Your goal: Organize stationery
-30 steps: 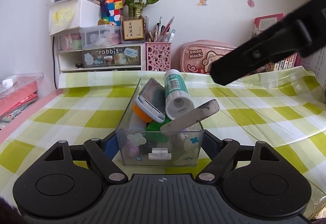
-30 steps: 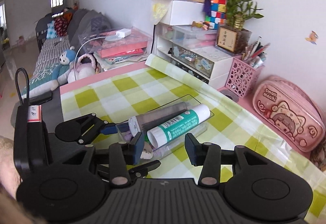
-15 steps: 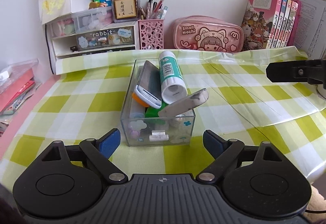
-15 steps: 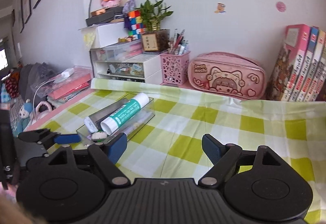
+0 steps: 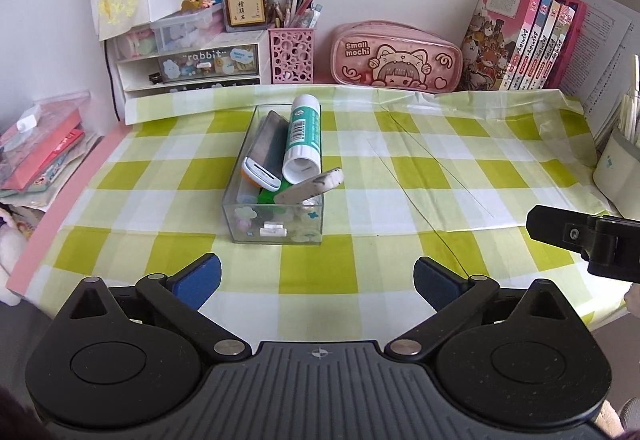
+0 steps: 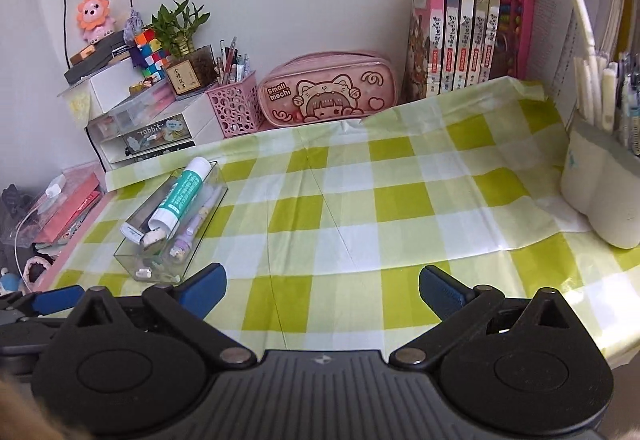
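A clear plastic box point(image 5: 240, 228) sits on the green checked tablecloth, left of centre; it also shows in the right wrist view point(image 6: 132, 260). It holds a green-and-white glue stick point(image 5: 303, 138), a grey-white flat item point(image 5: 264, 152), a grey eraser-like piece point(image 5: 312, 186) and small bits. My left gripper point(image 5: 318, 276) is open and empty, well back from the box near the front edge. My right gripper point(image 6: 322, 288) is open and empty over the cloth, right of the box. One of its fingers point(image 5: 560, 228) shows at the right of the left wrist view.
Along the back wall stand a white drawer unit point(image 5: 192, 64), a pink pen holder point(image 5: 292, 54), a pink pencil case point(image 5: 396, 58) and books point(image 5: 520, 36). A white pen cup point(image 6: 600, 184) stands at the right. Books lie off the table's left edge point(image 5: 36, 156).
Both grippers have pulled back from the box toward the table's front edge. The right gripper has swung right, away from the box, and opened wider. The box stays put.
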### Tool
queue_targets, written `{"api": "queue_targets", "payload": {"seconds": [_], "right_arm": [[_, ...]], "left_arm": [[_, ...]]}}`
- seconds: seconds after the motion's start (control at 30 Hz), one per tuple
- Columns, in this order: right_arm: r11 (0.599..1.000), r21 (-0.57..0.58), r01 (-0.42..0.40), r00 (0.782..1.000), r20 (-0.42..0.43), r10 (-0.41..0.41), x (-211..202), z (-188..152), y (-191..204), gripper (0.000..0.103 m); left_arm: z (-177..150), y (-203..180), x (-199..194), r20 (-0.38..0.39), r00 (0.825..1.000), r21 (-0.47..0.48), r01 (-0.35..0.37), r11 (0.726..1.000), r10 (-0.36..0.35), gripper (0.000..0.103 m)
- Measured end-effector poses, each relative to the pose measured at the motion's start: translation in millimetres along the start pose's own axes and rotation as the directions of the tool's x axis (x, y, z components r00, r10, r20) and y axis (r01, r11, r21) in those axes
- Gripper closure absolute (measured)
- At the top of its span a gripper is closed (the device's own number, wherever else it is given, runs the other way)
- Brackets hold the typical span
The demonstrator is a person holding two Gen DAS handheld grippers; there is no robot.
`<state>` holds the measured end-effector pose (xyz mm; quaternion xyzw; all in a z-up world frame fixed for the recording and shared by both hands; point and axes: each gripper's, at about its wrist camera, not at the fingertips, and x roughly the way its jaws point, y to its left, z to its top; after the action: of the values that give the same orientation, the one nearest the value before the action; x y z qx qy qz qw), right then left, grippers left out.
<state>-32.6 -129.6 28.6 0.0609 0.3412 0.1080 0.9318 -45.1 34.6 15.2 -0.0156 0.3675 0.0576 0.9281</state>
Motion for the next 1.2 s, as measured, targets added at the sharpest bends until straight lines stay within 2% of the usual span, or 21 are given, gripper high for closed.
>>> {"api": "queue_targets", "payload": {"seconds": [0.2,0.47,1.2], "right_arm": [[1.000,-0.011,0.020,0.999,0.025,-0.020,-9,5,2,0.000],[0.999,-0.027,0.019,1.000,0.004,-0.019,2,9,7,0.000],[0.999,-0.016,0.043,0.999,0.022,-0.042,-2,10,1,0.000]], "left_arm": [[1,-1,-3,0.011,1.000,0.014,-0.005,1.000,0.005,0.005],[4,1,1,0.007,1.000,0.016,0.016,1.000,-0.016,0.005],[2,-3,-3,0.017,0.999,0.026,0.034,0.999,-0.034,0.005]]}}
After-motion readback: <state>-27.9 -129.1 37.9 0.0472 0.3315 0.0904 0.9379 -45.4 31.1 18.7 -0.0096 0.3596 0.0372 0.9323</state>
